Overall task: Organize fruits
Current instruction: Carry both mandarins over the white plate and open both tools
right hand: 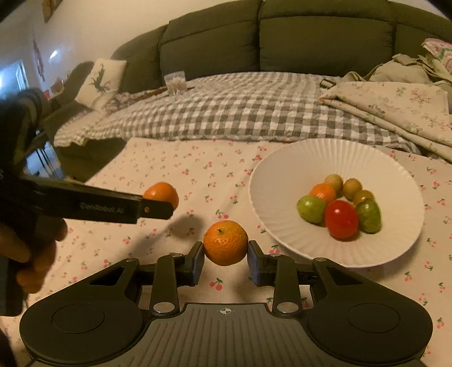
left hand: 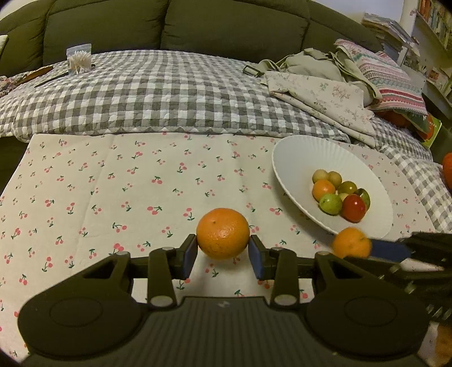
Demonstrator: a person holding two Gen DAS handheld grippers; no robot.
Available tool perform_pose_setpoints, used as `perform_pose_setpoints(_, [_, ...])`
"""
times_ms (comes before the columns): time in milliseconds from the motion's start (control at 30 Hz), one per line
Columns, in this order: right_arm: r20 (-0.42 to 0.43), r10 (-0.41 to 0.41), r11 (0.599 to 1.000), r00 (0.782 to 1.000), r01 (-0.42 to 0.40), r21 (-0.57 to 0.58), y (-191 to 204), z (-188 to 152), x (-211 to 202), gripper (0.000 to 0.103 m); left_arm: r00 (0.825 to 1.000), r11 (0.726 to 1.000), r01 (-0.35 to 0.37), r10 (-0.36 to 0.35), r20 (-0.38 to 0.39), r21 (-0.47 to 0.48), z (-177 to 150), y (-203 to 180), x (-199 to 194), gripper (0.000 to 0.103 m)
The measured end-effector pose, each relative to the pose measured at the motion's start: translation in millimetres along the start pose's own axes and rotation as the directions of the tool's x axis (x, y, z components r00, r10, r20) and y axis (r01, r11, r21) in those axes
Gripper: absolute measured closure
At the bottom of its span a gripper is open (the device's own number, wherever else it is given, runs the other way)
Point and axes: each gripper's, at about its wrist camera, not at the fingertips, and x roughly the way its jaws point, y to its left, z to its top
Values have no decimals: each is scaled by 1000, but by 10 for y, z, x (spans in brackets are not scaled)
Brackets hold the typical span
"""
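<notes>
My left gripper point(left hand: 223, 252) is shut on an orange point(left hand: 222, 233) and holds it above the cherry-print cloth. My right gripper point(right hand: 226, 258) is shut on a second orange point(right hand: 225, 242), also lifted, just left of the white plate point(right hand: 282, 175). The plate holds several small fruits: a red one point(right hand: 341, 218), green ones, a small orange and brownish ones. In the left wrist view the plate point(left hand: 299, 158) lies to the right, with the right gripper's orange point(left hand: 351, 242) at its near rim. In the right wrist view the left gripper's orange point(right hand: 162, 193) shows behind its finger at left.
The cherry-print cloth point(left hand: 113, 183) covers the near surface. A grey checked quilt point(left hand: 169, 93) lies behind it, with folded floral fabrics point(left hand: 325, 93) at the right and a box of cotton swabs point(left hand: 79, 58) at the far left. A dark green sofa back point(left hand: 169, 25) stands behind.
</notes>
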Motion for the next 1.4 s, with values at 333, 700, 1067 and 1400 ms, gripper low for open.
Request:
perform_pose_setpoints(333, [89,-102,989,991,91,117,-509,184,-449,71,999,1000,29,-29,33,2,88,-160,-34,65])
perform_pose_setpoints(700, [102,-226,950,969,196,244,-1035,190,-588,72,994,995,80,-84,64,65,256,-583,149,65])
perform_pose_setpoints(1067, [81,-270,930,959,238,280,-1266,209,-307,71,994,985,85,-95,62,147,390,-900,508,65])
perform_pose_setpoints(1400, [43,-277,934,960,259,245,-1345,211,-75,71,993,984,98,-106,44,151,384,-930,718,63])
